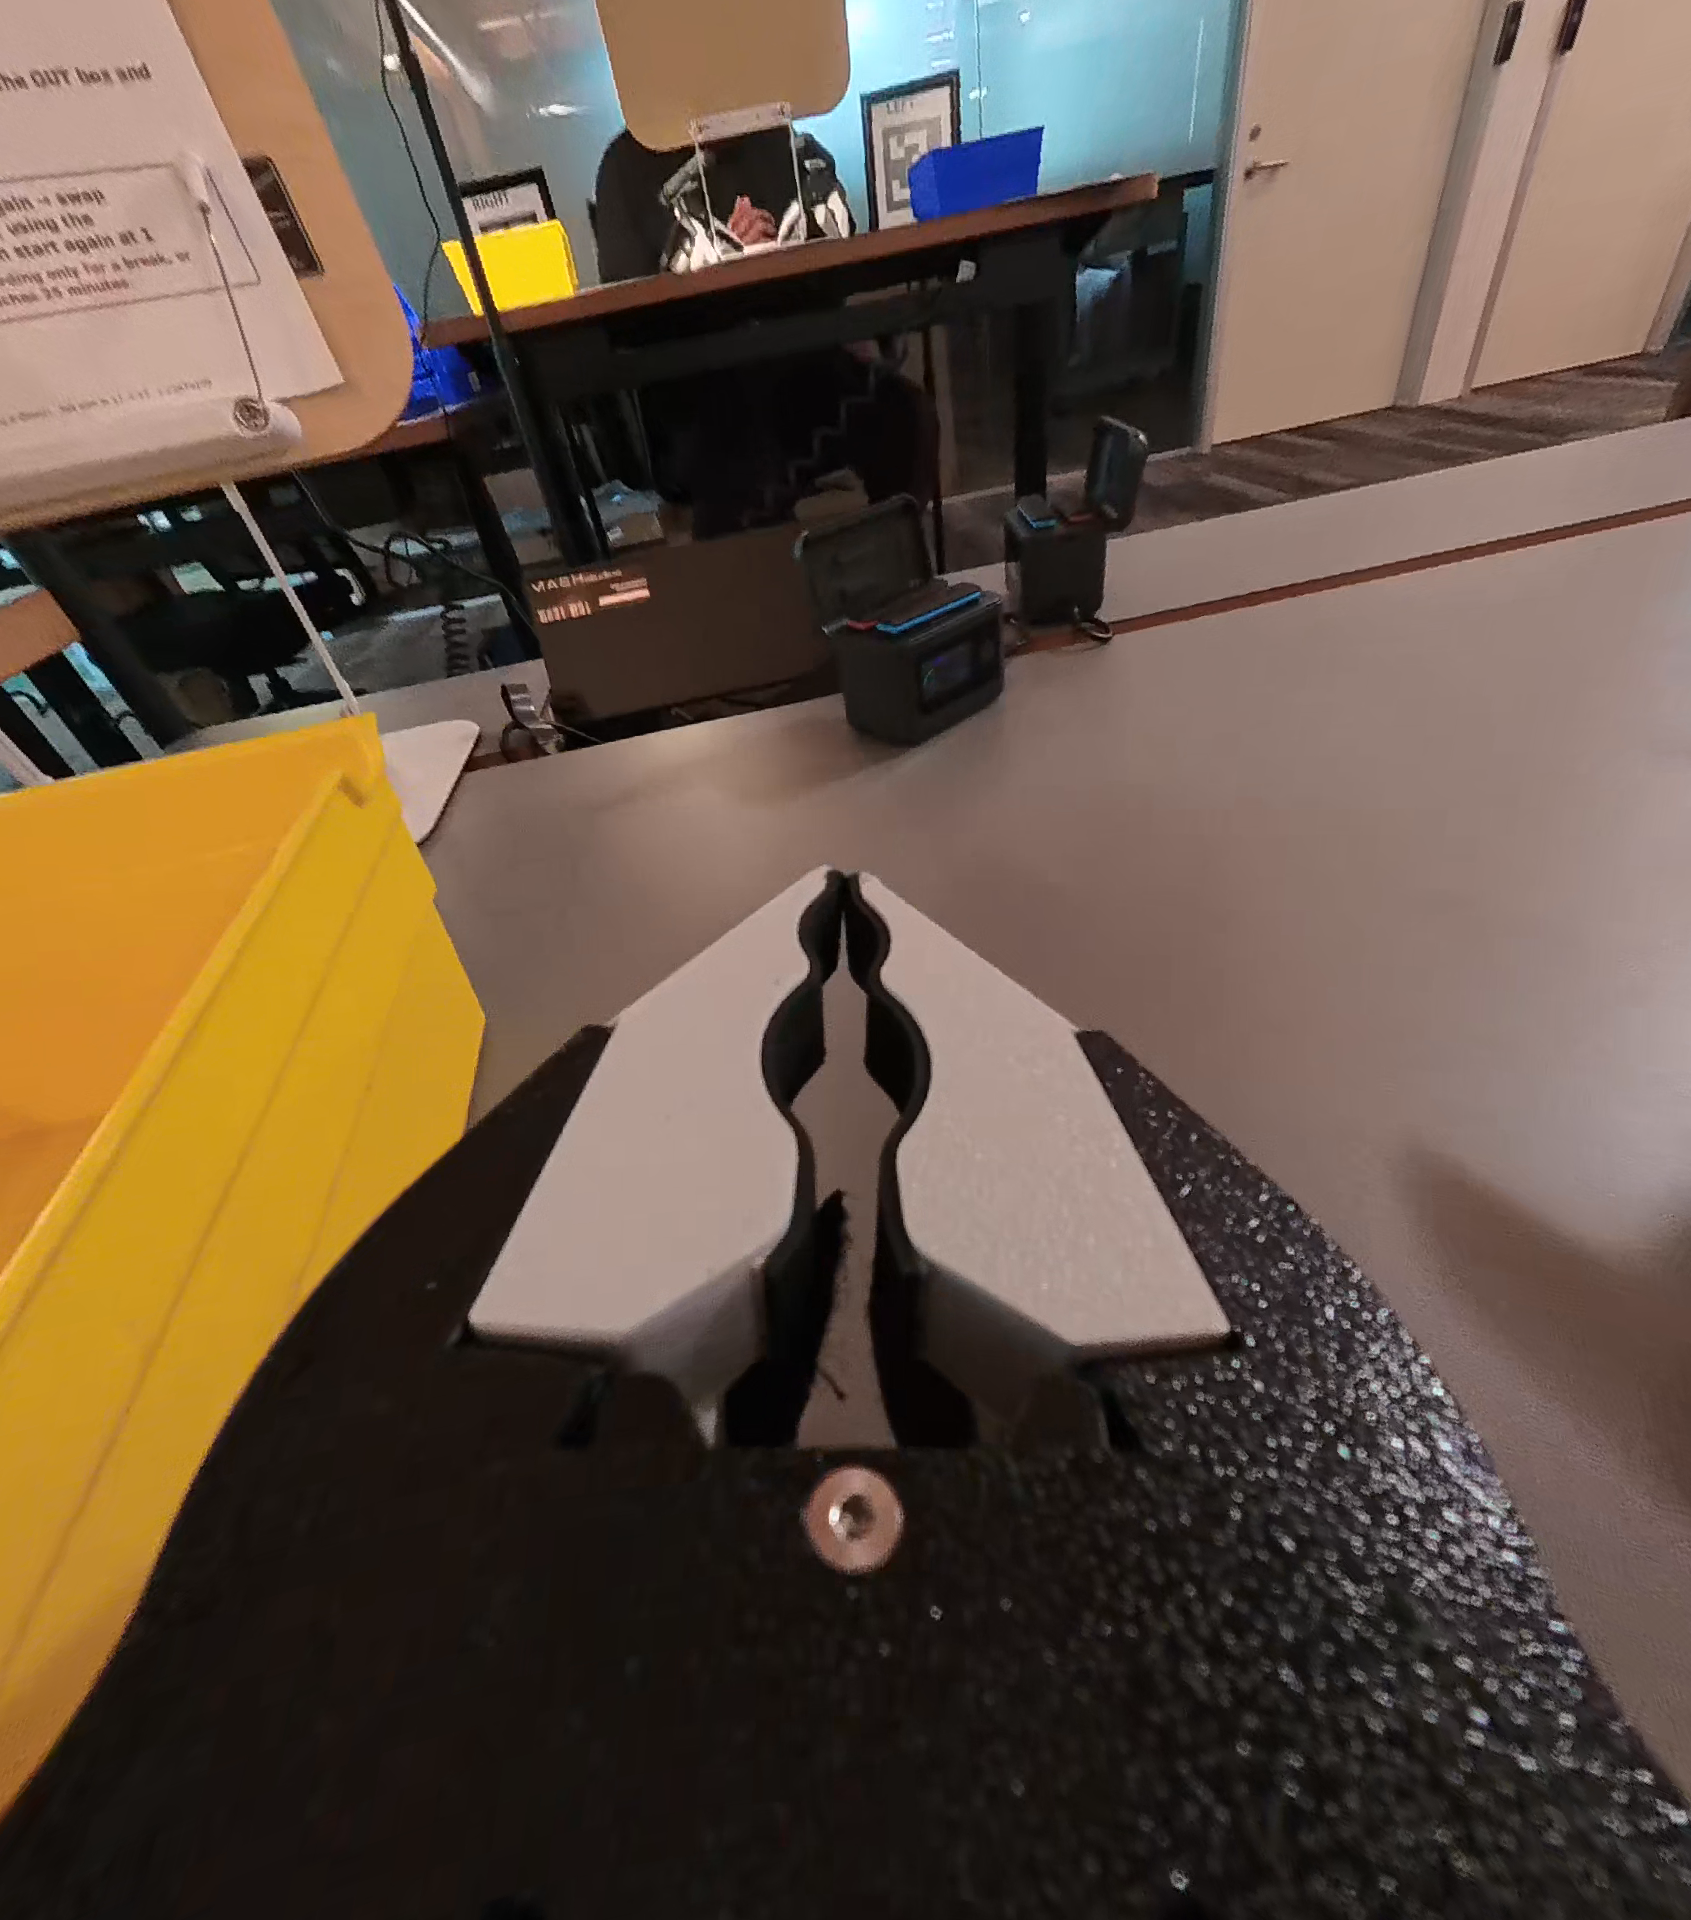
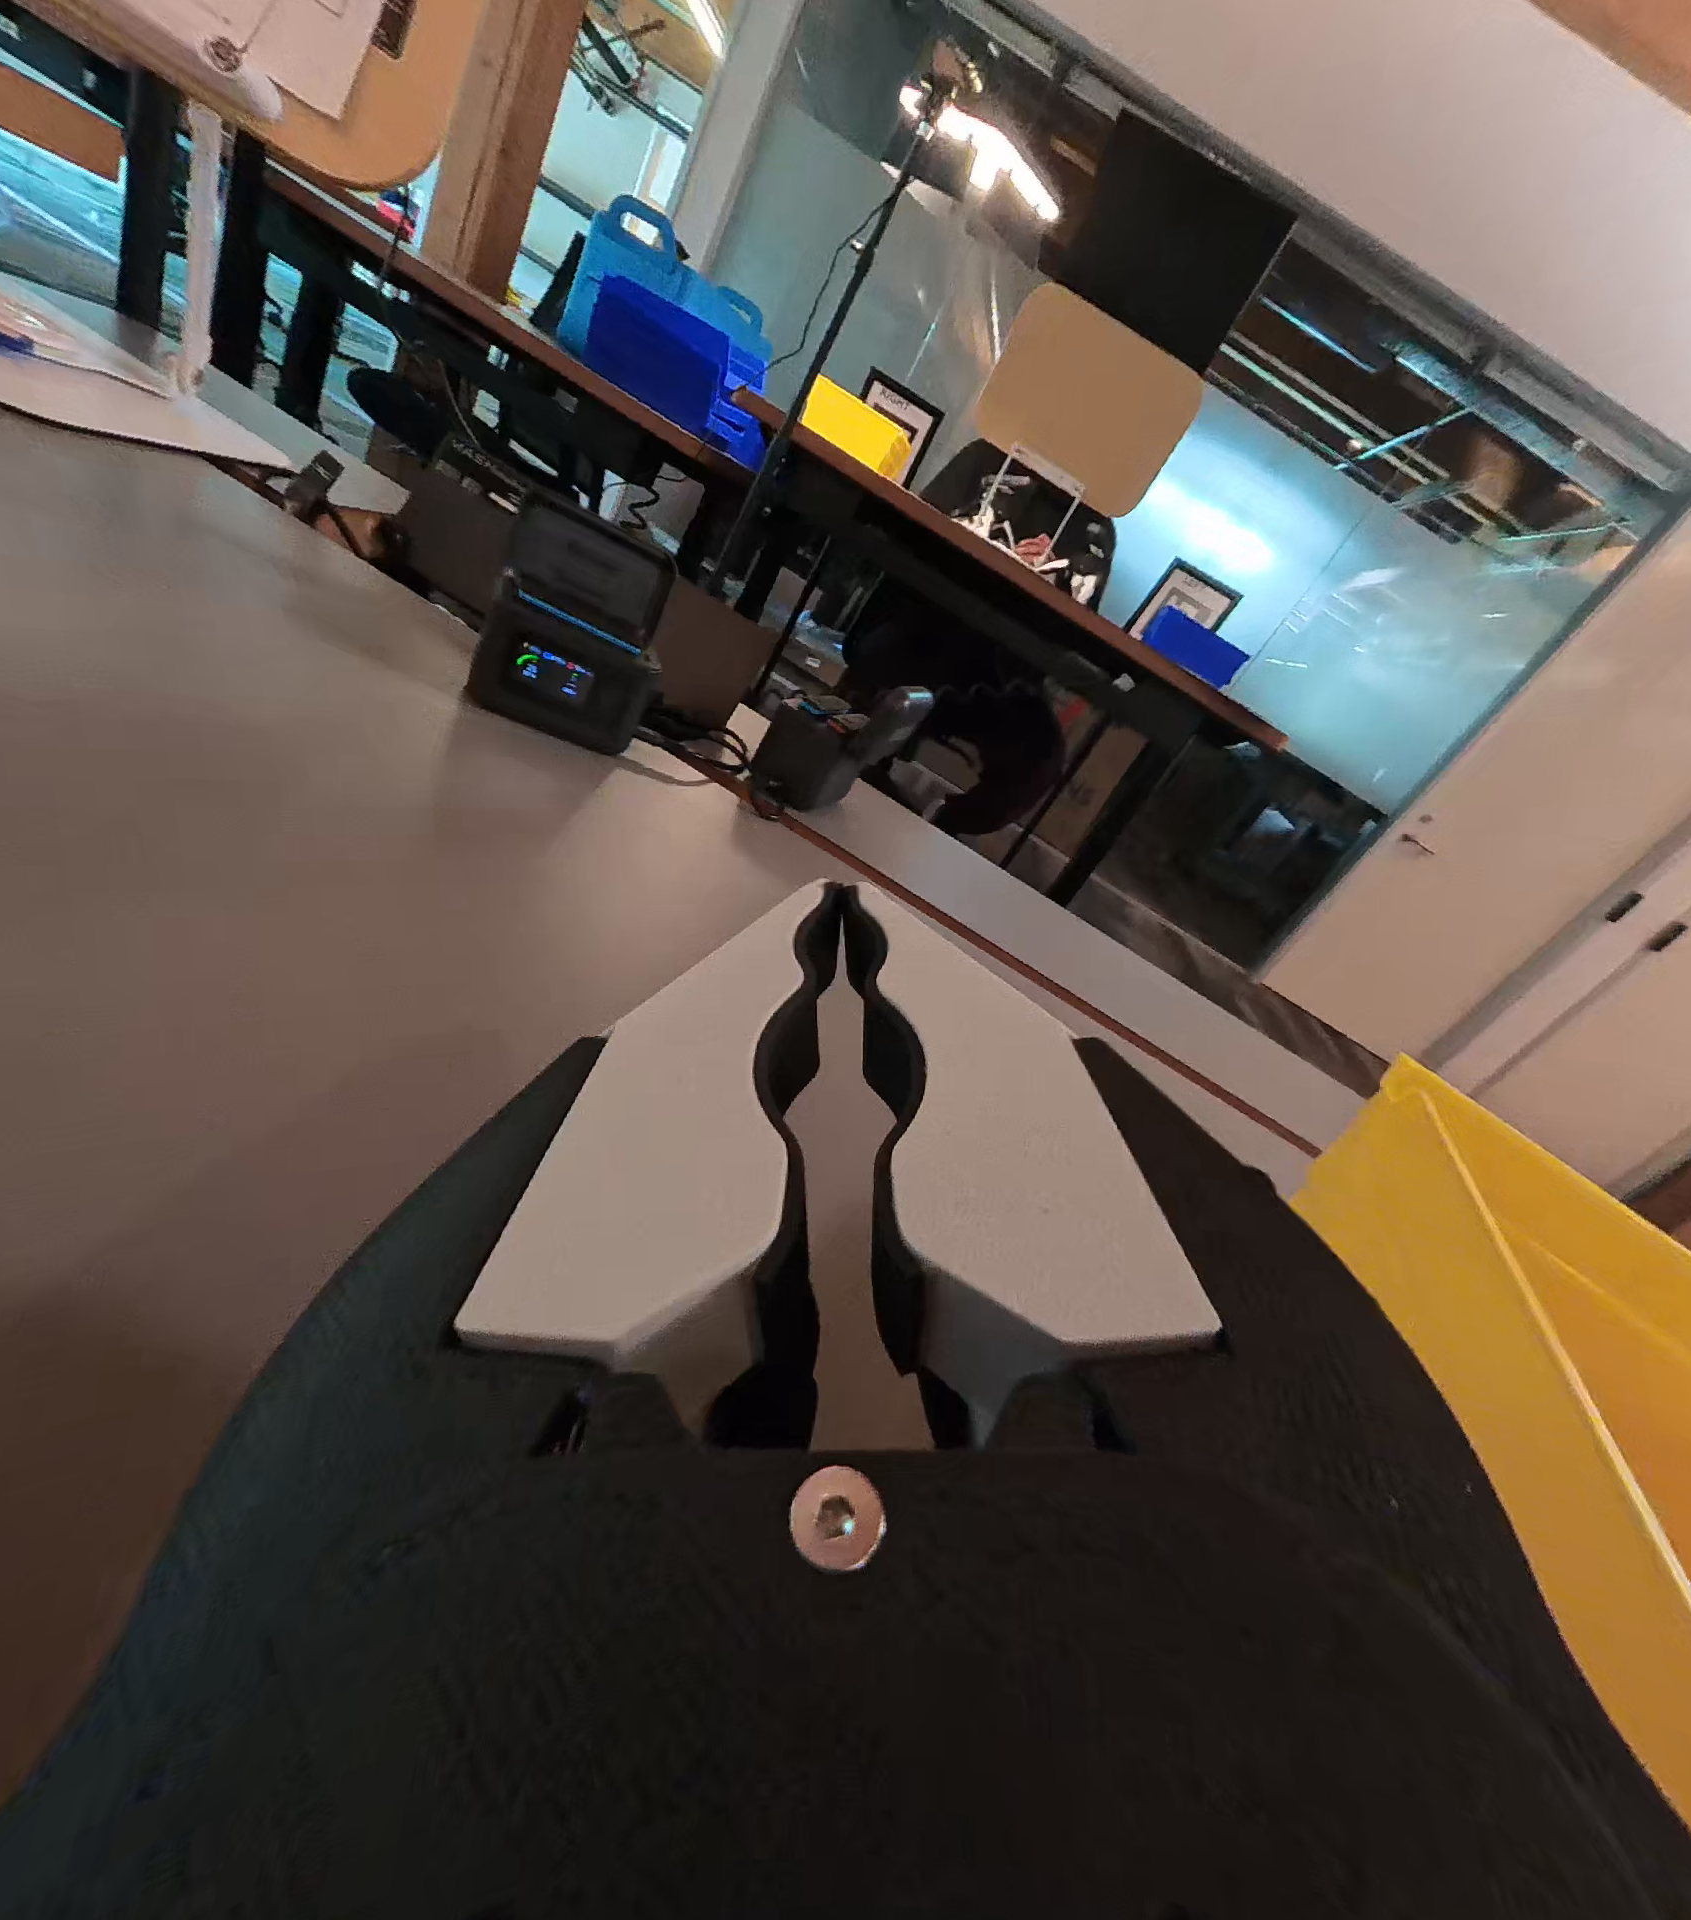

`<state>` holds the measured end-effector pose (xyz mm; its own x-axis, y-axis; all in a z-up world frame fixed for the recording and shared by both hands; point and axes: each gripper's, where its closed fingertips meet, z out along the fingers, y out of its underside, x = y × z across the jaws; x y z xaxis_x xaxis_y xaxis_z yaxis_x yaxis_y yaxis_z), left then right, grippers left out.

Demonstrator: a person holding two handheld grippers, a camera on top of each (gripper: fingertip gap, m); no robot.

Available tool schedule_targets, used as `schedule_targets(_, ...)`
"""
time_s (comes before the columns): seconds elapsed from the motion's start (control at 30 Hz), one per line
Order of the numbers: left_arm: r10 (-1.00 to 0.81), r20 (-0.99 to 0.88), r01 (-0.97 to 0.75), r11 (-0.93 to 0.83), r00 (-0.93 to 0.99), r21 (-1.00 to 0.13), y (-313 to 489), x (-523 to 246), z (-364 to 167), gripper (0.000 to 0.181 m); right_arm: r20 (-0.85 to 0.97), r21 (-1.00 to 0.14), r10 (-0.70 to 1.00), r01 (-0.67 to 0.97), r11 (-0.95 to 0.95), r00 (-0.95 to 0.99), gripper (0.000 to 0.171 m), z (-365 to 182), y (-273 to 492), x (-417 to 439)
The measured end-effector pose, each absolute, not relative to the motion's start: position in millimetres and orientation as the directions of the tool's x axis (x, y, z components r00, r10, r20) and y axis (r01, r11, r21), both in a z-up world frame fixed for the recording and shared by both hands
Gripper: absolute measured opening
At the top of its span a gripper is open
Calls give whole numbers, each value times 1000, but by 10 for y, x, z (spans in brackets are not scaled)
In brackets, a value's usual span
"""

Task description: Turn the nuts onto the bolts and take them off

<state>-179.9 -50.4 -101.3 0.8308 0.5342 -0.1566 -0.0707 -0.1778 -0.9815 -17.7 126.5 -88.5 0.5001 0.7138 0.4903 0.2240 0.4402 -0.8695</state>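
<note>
We could find no nuts or bolts in either view; our left gripper (image 1: 843, 883) sat low over the grey table (image 1: 1236, 935) with its tips touching and nothing held, just beside a yellow bin (image 1: 145, 1091) on its left. Our right gripper (image 2: 839, 891) was likewise closed on nothing, tilted, with a second yellow bin (image 2: 1547, 1351) close on its right. Two small black charger cases (image 2: 566, 655) stood farther back near the table's edge.

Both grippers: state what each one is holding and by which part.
Nothing is held. The left gripper and the right gripper both have their jaws shut on nothing above the grey table; no nut or bolt shows.
</note>
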Motion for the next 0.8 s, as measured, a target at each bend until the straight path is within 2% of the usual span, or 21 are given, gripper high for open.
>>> schedule_targets(0.2, 533, -180, -99, -177, 827, -979, -514, -1767, -990, 0, 440, -896, 765, 178, 406, 470, 0, -867, 1244, -98)
schedule_targets(0.33, 516, -194, -114, -183, 834, -977, -495, -1733, -994, 0, 416, -909, 766, 186, 374, 490, 0, -873, 1390, 70)
schedule_targets(0.5, 483, -191, -120, -174, 854, -977, -460, -1679, -988, 0, 473, -881, 731, 245, 405, 492, 0, -904, 1526, 283)
schedule_targets(0.6, 433, -189, -137, -149, 881, -979, -413, -1573, -955, 0, 428, -903, 739, 211, 374, 521, 0, -868, 1621, 416)
schedule_targets(0.73, 295, -168, -163, -43, 941, -986, -473, -1169, -641, 0, 387, -918, 793, 113, 381, 470, 0, -807, 1456, 362)
schedule_targets(0.8, 310, -182, -193, 5, 933, -981, -717, -1023, -338, 0, 426, -900, 794, 116, 420, 434, 0, -820, 1362, 296)
